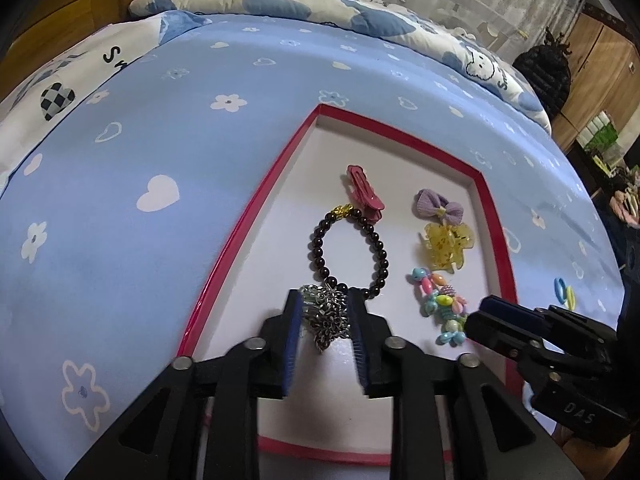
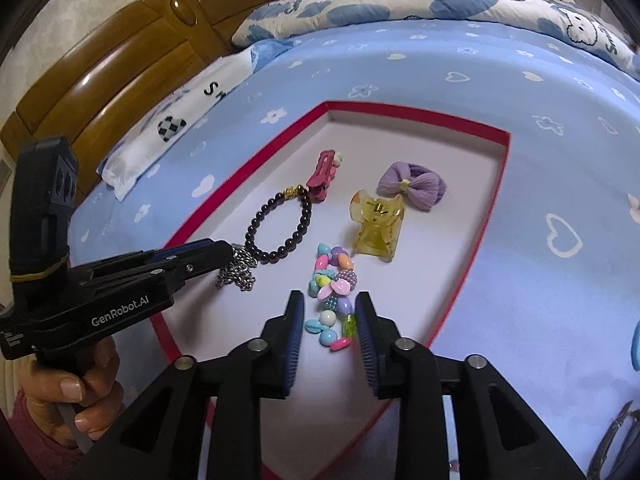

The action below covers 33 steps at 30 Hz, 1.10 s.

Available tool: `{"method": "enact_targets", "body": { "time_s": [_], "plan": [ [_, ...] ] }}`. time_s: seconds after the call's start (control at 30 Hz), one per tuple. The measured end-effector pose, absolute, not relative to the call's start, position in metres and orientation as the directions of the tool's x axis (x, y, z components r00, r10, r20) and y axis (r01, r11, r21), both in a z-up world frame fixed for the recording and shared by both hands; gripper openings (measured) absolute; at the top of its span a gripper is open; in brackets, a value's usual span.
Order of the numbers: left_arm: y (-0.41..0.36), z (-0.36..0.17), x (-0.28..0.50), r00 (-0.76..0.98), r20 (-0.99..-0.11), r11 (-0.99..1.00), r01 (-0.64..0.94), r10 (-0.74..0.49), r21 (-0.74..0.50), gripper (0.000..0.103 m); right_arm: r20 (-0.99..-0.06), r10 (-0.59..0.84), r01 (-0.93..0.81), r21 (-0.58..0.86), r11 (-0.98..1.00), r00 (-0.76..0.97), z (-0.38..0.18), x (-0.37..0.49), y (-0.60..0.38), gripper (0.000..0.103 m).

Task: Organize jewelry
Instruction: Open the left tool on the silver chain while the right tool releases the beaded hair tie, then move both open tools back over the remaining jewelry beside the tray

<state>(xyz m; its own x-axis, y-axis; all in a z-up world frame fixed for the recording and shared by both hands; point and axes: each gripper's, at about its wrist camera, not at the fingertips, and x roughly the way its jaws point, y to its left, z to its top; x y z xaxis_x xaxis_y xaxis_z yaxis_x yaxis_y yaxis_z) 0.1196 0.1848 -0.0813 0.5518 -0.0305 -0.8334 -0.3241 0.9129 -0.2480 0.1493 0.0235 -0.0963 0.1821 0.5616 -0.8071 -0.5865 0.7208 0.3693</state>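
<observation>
Both grippers hang over a red-rimmed tray on the bed. The left gripper has its fingers slightly spread, with a heap of silver chain lying between them on the tray floor; the pads look clear of it. Just beyond its tips lies a dark bead bracelet. The right gripper is likewise parted, its pads either side of a pastel bead bracelet, not pressing it. Farther ahead sit a yellow claw clip, a purple bow and a pink clip.
</observation>
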Motion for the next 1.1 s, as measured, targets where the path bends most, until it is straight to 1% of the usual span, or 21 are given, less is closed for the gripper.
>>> {"method": "enact_targets", "body": {
  "time_s": [0.03,0.07,0.13,0.23,0.37,0.5,0.67,1.1],
  "plan": [
    [0.185,-0.079,0.117,0.558,-0.830,0.910,-0.328,-0.030,-0.253,0.038,-0.800,0.569,-0.583,0.374,0.721,0.190,-0.093,0.148,0.020,0.035],
    [0.184,-0.077,0.115,0.566,-0.824,0.908,-0.330,-0.029,-0.259,0.040,-0.792,0.577,-0.578,0.379,0.723,0.202,-0.088,0.147,0.015,0.037],
    [0.182,-0.073,0.111,0.574,-0.818,0.907,-0.326,-0.033,-0.266,0.040,-0.778,0.589,-0.567,0.390,0.726,0.220,-0.081,0.146,0.006,0.041],
    [0.178,-0.067,0.104,0.583,-0.811,0.907,-0.319,-0.041,-0.275,0.040,-0.755,0.604,-0.548,0.402,0.733,0.254,-0.069,0.144,-0.009,0.042],
    [0.172,-0.056,0.096,0.597,-0.801,0.909,-0.306,-0.049,-0.283,0.043,-0.729,0.617,-0.523,0.416,0.744,0.297,-0.055,0.140,-0.032,0.042],
    [0.163,-0.044,0.085,0.612,-0.788,0.913,-0.284,-0.062,-0.292,0.046,-0.711,0.616,-0.498,0.420,0.759,0.340,-0.044,0.135,-0.057,0.046],
    [0.146,-0.029,0.072,0.630,-0.771,0.923,-0.238,-0.090,-0.301,0.050,-0.702,0.593,-0.447,0.418,0.791,0.394,-0.036,0.130,-0.094,0.046],
    [0.087,-0.009,0.064,0.621,-0.764,0.960,-0.061,-0.178,-0.274,0.051,-0.701,0.488,-0.274,0.404,0.873,0.521,-0.031,0.111,-0.195,0.048]
  ]
}}
